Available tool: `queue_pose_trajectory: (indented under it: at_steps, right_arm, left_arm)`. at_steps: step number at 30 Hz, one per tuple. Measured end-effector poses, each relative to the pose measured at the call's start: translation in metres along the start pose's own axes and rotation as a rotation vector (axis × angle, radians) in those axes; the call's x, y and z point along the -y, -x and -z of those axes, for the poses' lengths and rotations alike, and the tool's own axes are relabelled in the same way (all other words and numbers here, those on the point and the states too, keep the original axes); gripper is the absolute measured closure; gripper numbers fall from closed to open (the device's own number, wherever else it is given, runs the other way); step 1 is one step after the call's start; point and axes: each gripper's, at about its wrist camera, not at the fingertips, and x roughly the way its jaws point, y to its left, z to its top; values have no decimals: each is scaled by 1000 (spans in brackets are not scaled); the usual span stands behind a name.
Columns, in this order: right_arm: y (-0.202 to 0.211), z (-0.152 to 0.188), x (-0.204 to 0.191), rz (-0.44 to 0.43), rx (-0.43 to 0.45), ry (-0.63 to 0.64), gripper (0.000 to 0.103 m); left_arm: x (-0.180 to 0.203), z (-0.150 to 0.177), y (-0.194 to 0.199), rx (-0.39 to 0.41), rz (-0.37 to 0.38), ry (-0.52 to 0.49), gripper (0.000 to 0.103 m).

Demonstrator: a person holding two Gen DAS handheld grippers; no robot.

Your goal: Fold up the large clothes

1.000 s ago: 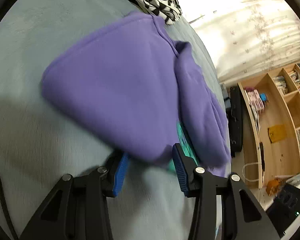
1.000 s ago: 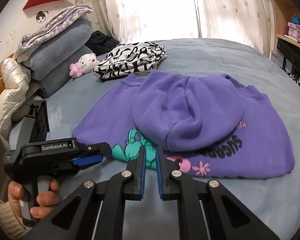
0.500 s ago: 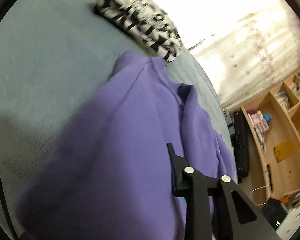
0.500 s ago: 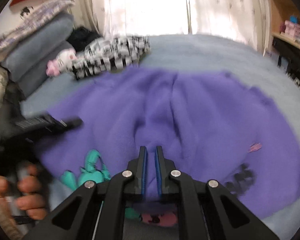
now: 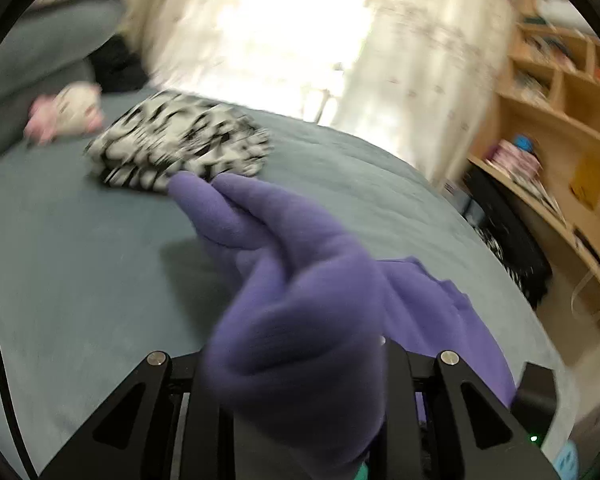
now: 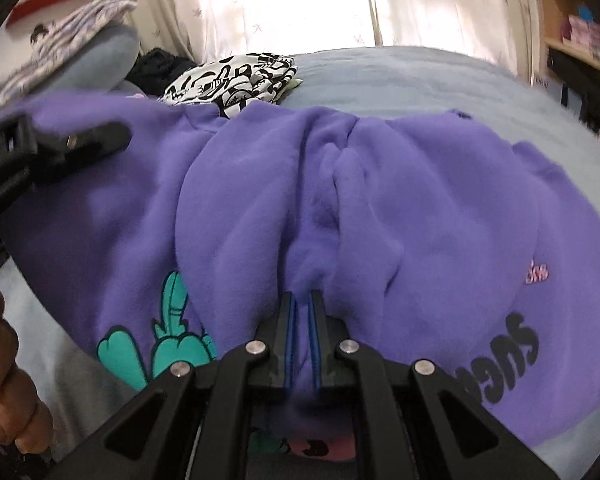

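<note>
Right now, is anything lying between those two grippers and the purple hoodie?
Nothing visible: the right gripper is shut on a fold of the purple hoodie, and the left gripper has the hoodie's fabric bunched between its fingers.

Purple hoodie [image 6: 400, 208] w/ teal cartoon print, black lettering & small pink script, blue-grey bed cover [image 5: 80, 264], black-and-white patterned garment [image 5: 180, 148], pink-and-white plush [image 5: 66, 114], black tools w/ blue pads [image 6: 289, 332], tan wood shelves [image 5: 560, 128]
</note>
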Motion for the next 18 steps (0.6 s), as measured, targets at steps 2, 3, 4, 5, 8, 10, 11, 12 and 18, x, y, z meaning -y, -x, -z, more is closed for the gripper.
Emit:
queue_pose_trajectory:
  at_steps: [2,3,4,5,8,10,11,12,18]
  right_arm:
    - [2,1,9,-42,0,-57,97]
    - [3,0,13,-59,1,-79,97]
    - [4,1,18,-81,2,-108,97]
    - [6,1,24,-105,2,-140,97]
    - [16,4,43,-185,-13,-236,96]
    - [30,8,61,-262,-45,-284,96]
    - [39,10,70,-279,-47,-296,96]
    - [48,12,81,-291,-47,-308,96]
    - [115,40,165,-124,23,-408,96]
  left_arm:
    - [27,-8,3,5,26,-73,79]
    - [41,-11,3,5,40,-109,79]
    - [52,-12,3,4,49,-135,79]
    - [66,-13,4,1,63,-174,79]
    - [111,-12,1,-14,103,-294,79]
    - [137,-12,0,-19,144,-347,79]
    - [151,-13,-3,-29,167,-365,79]
    - [167,-12,-7,-39,187,-389,79]
    - [254,21,-59,-202,276,-448,79]
